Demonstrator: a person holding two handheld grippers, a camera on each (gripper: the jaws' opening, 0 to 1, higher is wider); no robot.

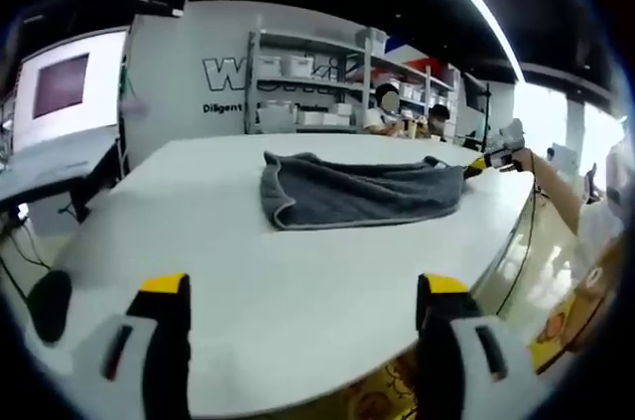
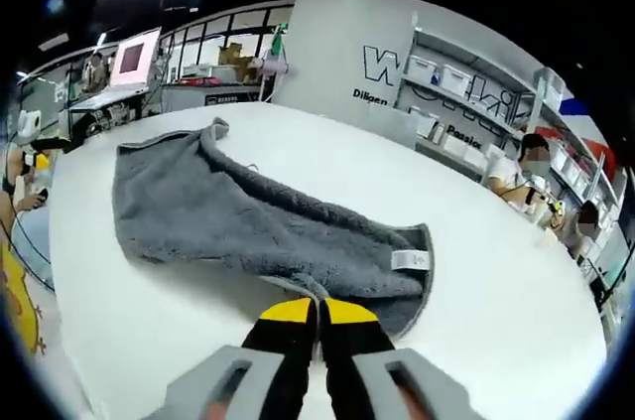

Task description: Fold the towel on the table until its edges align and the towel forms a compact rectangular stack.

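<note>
Your left gripper (image 1: 298, 296) hangs over the near edge of the white table (image 1: 198, 241), jaws spread wide and empty, well apart from the grey towel (image 1: 357, 192) lying mid-table toward the far edge. If you lift with the right alone, the far corner will drag and the fold will skew, so the edges won't align. The towel is thick, fluffy terry with a stitched hem and a small white label (image 2: 412, 260), already doubled loosely and rumpled. Your right gripper (image 2: 317, 319) is pressed together on the towel's (image 2: 248, 221) near hem. The pinch looks shallow, so a quick pull could slip it free.
</note>
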